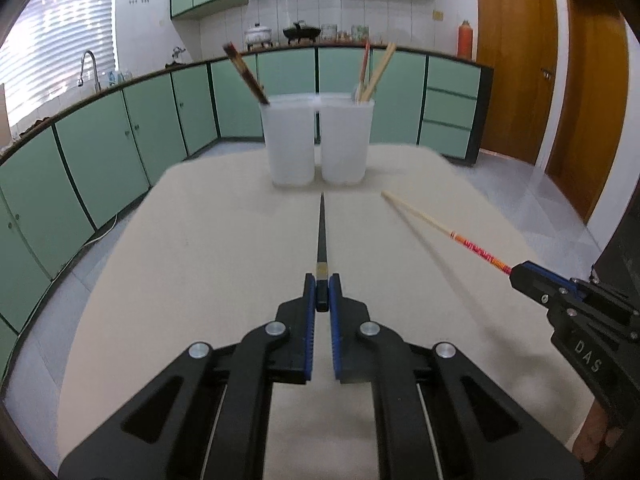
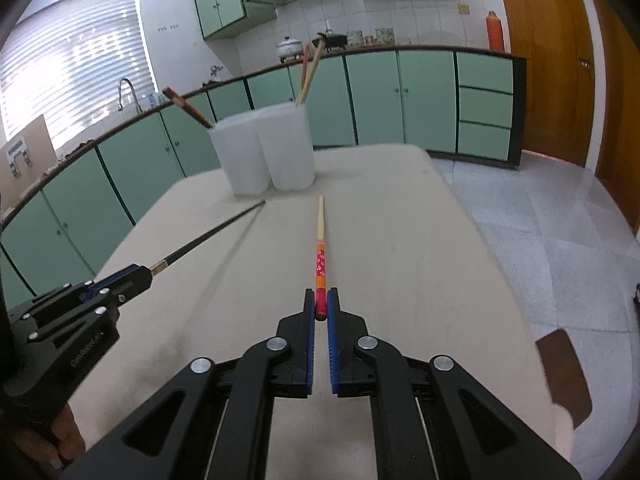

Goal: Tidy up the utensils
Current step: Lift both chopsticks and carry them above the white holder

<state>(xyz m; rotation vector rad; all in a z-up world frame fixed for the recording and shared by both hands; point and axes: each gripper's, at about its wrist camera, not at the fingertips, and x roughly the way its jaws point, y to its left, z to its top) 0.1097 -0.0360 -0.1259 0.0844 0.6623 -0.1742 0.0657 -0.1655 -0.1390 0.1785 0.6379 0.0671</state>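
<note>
My left gripper (image 1: 321,280) is shut on the thick end of a black chopstick (image 1: 321,236), which points forward above the table towards two white cups. My right gripper (image 2: 321,294) is shut on the red patterned end of a pale wooden chopstick (image 2: 320,232), also pointing at the cups. The left cup (image 1: 290,142) holds dark brown chopsticks (image 1: 246,74); the right cup (image 1: 346,140) holds pale and red chopsticks (image 1: 374,72). Each gripper shows in the other's view: the right gripper (image 1: 516,274) and the left gripper (image 2: 146,274).
The beige table (image 1: 224,248) carries the cups near its far edge. Green kitchen cabinets (image 1: 100,152) run behind and to the left. Tiled floor (image 2: 540,220) and wooden doors (image 1: 516,60) lie to the right. A brown chair back (image 2: 564,376) stands at the table's right edge.
</note>
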